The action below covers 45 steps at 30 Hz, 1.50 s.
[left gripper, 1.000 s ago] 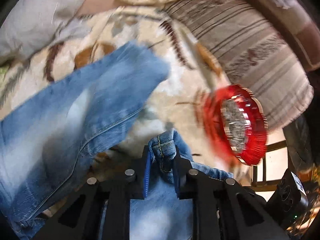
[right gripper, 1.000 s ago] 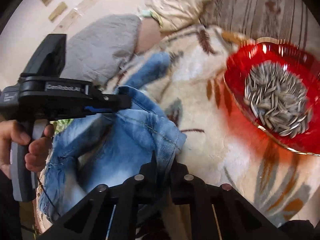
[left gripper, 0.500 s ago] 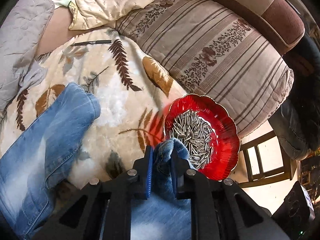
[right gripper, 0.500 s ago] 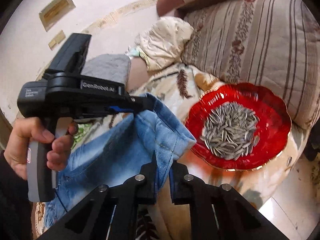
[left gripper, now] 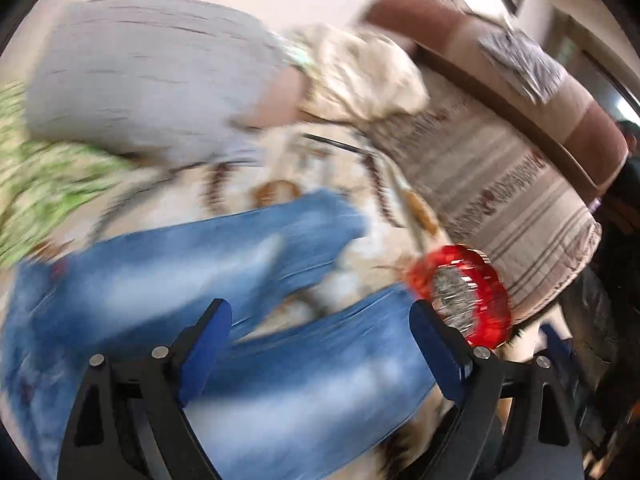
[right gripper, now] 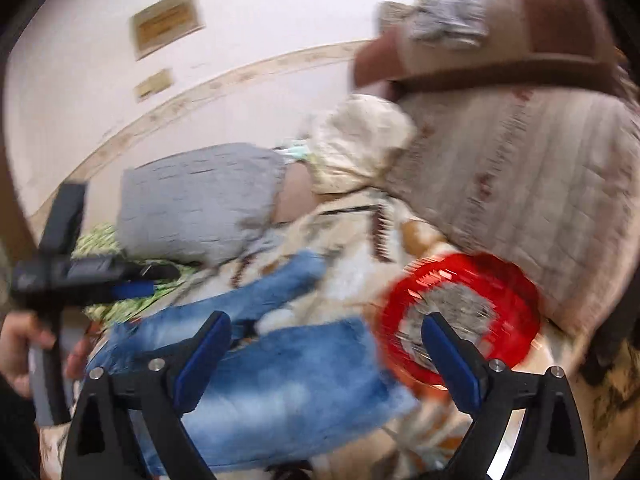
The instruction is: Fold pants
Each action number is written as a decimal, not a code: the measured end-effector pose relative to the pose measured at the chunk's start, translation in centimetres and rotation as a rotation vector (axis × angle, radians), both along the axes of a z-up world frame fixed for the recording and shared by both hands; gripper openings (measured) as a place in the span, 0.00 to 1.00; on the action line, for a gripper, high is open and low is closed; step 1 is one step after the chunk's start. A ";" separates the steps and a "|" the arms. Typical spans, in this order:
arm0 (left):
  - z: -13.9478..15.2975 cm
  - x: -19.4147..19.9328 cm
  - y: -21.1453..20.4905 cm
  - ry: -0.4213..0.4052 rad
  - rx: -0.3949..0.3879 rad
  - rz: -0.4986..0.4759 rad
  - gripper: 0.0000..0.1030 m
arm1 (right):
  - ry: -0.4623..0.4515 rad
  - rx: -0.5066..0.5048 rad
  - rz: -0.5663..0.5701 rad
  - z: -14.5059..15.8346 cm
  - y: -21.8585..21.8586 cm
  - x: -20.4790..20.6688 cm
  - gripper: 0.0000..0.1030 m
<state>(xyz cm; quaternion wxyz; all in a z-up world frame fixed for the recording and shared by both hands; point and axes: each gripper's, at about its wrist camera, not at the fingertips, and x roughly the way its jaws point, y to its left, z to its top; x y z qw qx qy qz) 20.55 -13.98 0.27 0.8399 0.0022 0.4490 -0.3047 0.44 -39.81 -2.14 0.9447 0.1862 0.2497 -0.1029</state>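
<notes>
Blue jeans (left gripper: 200,272) lie spread on a leaf-patterned blanket (left gripper: 384,240), both legs running toward the right. My left gripper (left gripper: 320,320) hangs above them with its jaws opening wide, and nothing sits between the blue pads. In the right wrist view the nearer leg of the jeans (right gripper: 288,392) lies under my right gripper (right gripper: 328,340), whose jaws are also opening and hold nothing. The left gripper (right gripper: 160,280) shows there at the left, held by a hand (right gripper: 20,344). Both views are motion-blurred.
A red bowl (left gripper: 492,320) (right gripper: 516,312) of sunflower seeds sits on the blanket just right of the leg ends. Behind are a striped sofa cushion (right gripper: 540,184), a grey quilted pillow (left gripper: 152,72), a cream cloth (left gripper: 360,76) and a green-patterned cloth (left gripper: 48,184).
Both grippers have let go of the jeans' leg ends and opened wide. Both have lifted and pulled back, and the legs now lie flat on the blanket.
</notes>
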 end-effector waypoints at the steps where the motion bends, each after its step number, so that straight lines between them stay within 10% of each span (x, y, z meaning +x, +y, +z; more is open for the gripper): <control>1: 0.0 -1.2 3.3 -0.032 0.015 0.045 0.90 | -0.002 -0.008 0.047 0.4 0.7 1.1 0.95; 9: -3.5 -7.4 19.2 -0.081 0.115 0.367 0.91 | 0.017 -0.112 0.501 3.1 11.9 12.9 0.95; 19: -11.5 -12.1 31.4 0.080 0.014 0.707 0.91 | 0.156 -0.262 0.902 0.8 29.7 26.5 0.95; 28: -14.8 -10.6 30.2 0.002 -0.130 0.745 0.93 | 0.291 -0.325 0.994 -2.9 39.4 33.0 0.95; 32: -15.1 -11.0 29.4 -0.052 -0.066 0.729 0.59 | 0.352 -0.423 0.996 -4.6 42.9 35.8 0.95; 41: -15.3 -11.5 30.2 -0.053 -0.096 0.699 0.38 | 0.554 -0.597 0.918 -10.4 50.3 41.6 0.94; 44: -15.2 -11.6 30.2 -0.046 -0.117 0.681 0.25 | 0.669 -0.706 0.867 -13.4 50.9 42.7 0.14; 45: -15.1 -11.7 30.3 -0.045 -0.129 0.679 0.23 | 0.675 -0.715 0.852 -13.9 50.7 42.7 0.14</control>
